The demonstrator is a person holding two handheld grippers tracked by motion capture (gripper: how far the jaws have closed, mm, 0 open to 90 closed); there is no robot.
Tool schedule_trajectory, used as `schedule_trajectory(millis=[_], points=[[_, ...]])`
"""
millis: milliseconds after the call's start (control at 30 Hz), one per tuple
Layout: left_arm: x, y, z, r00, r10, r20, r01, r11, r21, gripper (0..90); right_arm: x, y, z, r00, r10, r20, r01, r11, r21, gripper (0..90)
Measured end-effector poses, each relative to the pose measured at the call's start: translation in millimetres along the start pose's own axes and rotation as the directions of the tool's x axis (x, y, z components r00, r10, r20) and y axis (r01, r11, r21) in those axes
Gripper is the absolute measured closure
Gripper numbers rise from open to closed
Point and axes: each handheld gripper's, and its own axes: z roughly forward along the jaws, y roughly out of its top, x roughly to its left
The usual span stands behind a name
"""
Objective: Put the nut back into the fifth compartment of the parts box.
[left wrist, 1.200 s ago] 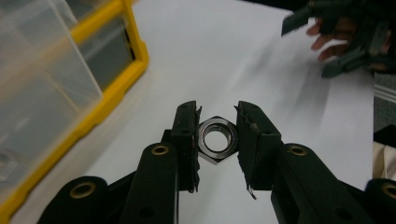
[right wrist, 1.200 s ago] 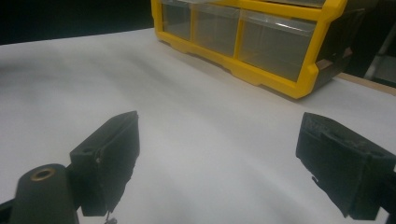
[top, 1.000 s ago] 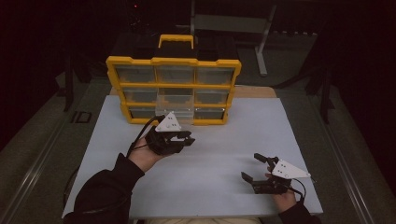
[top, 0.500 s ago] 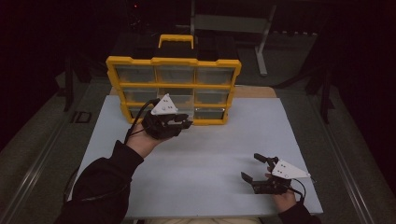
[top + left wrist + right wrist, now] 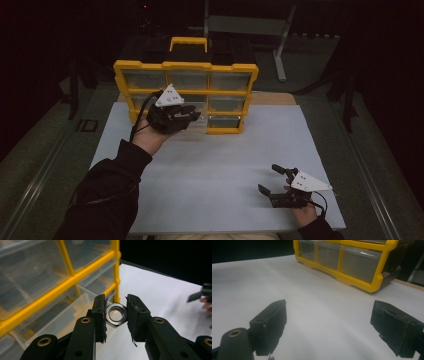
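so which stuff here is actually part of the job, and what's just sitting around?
In play:
- hex nut, clamped in the left gripper
- yellow drawer organizer, with a clear drawer pulled out beside the nut

Just lying about:
- right gripper, open, empty, low over the white table top
- metal stand behind the table

Dim, grainy light leaves the surroundings black, the white bench (image 5: 210,165) palely lit, drawers beyond the fingers (image 5: 100,315) soft.
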Motion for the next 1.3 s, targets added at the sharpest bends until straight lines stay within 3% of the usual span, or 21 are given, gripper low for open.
schedule_trajectory(millis=[333,400,567,800,1167,1300], points=[[11.1,-3.5,11.1,0.9955,-0.066,-0.068,0.065,0.9978,-0.016,69.1,-0.4,0.1,-0.2,1.0000,-0.001,0.000,0.001,1.000,-0.004,13.6],[12.6,-3.4,16.8,0.9919,-0.080,-0.099,0.080,0.9968,-0.012,69.1,-0.2,0.1,0.0,1.0000,-0.001,0.000,0.001,1.000,-0.003,13.6],[15.8,-3.9,24.4,0.9865,-0.100,-0.130,0.101,0.9948,0.001,69.1,-0.6,0.0,-0.2,1.0000,0.000,-0.001,0.000,1.000,-0.002,13.6],[21.2,-11.5,34.7,0.9776,-0.124,-0.170,0.134,0.9899,0.046,69.1,-1.1,-0.2,-0.6,1.0000,0.002,-0.001,-0.002,1.000,-0.003,13.6],[27.5,-13.8,45.2,0.9729,-0.153,-0.174,0.177,0.9757,0.130,69.0,-1.0,-0.3,-0.1,1.0000,0.002,-0.002,-0.002,1.000,-0.001,13.5],[28.4,-10.6,48.2,0.9712,-0.145,-0.189,0.176,0.9705,0.164,69.0,-1.2,-0.4,-0.1,1.0000,0.005,-0.003,-0.005,1.000,-0.002,13.6]])
